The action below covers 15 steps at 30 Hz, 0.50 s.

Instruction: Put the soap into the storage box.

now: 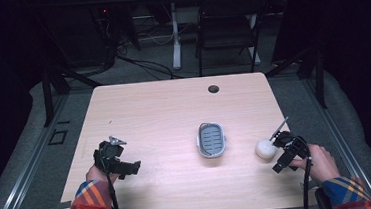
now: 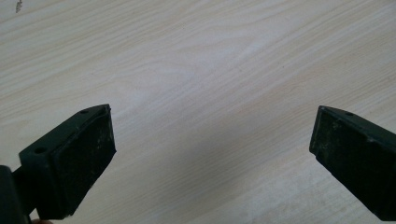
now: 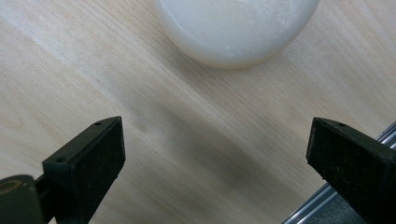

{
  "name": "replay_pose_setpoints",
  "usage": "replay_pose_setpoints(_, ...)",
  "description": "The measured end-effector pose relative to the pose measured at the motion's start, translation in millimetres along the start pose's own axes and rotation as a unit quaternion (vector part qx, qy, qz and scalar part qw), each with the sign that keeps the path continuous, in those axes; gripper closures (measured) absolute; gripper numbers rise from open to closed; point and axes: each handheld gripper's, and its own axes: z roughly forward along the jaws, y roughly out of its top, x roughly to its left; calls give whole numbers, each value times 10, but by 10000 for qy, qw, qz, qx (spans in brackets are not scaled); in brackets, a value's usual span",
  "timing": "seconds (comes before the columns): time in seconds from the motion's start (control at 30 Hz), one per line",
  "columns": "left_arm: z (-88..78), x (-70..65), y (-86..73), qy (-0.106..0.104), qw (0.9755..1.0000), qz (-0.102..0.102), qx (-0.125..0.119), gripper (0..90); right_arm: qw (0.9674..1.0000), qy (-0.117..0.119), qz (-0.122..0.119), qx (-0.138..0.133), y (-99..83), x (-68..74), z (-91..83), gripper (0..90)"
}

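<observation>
High view: the wooden surface (image 1: 164, 111) carries a grey soap dish (image 1: 211, 139) at its middle and a white round soap (image 1: 265, 149) near the right edge. Just beside the soap, the right hand-held gripper (image 1: 276, 143) gapes wide, empty. The left hand-held gripper (image 1: 137, 166) also stands wide open over bare wood.

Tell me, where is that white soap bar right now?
The white soap bar lies near the table's right edge, just ahead of the open right gripper, right of the grey soap dish.
</observation>
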Motion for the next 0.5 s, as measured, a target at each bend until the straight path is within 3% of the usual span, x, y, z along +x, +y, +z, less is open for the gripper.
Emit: replay_pose_setpoints(0.5,4,-2,5,-57,10000,20,29,2,10000,-62,-55,17,25,10,-3,37)
